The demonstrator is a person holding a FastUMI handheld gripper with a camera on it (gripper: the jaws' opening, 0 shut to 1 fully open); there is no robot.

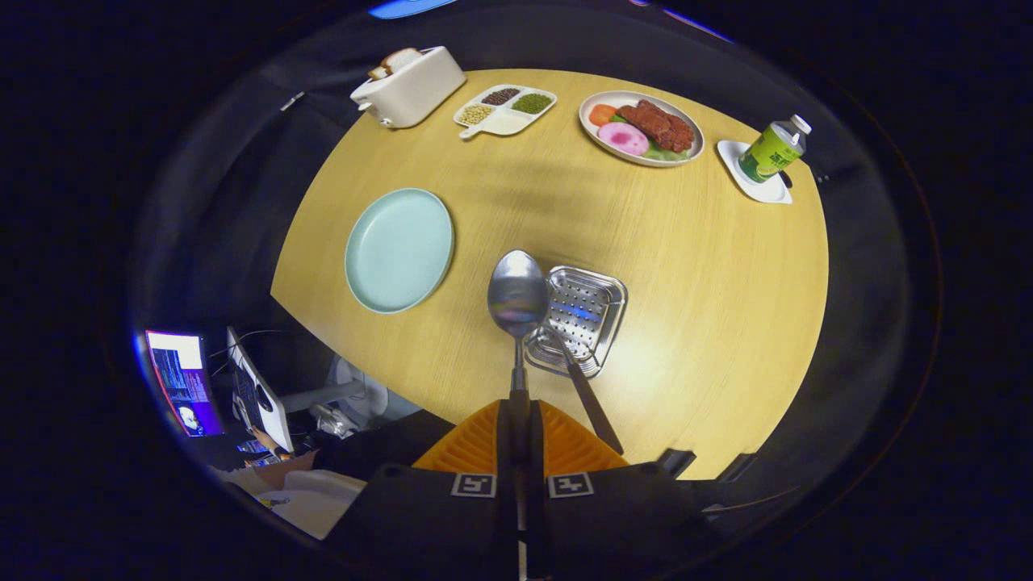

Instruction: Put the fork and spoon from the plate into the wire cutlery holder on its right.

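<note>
Spoon (517,297): polished metal, dark handle clamped between the claw (518,420) fingers, bowl pointing ahead.
Fork (587,395): dark handle, leaning in the cutlery holder (593,311).
Cutlery holder: perforated metal, square.
Plate (399,249): pale blue, left of holder.

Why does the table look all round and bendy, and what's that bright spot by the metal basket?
In the gripper view, the fisheye lens bends the table edges into curves; lamp glare whitens the wood beside the wire cutlery holder; the spoon, clamped in the shut gripper, glints too; a soft shadow crosses mid-table.
</note>
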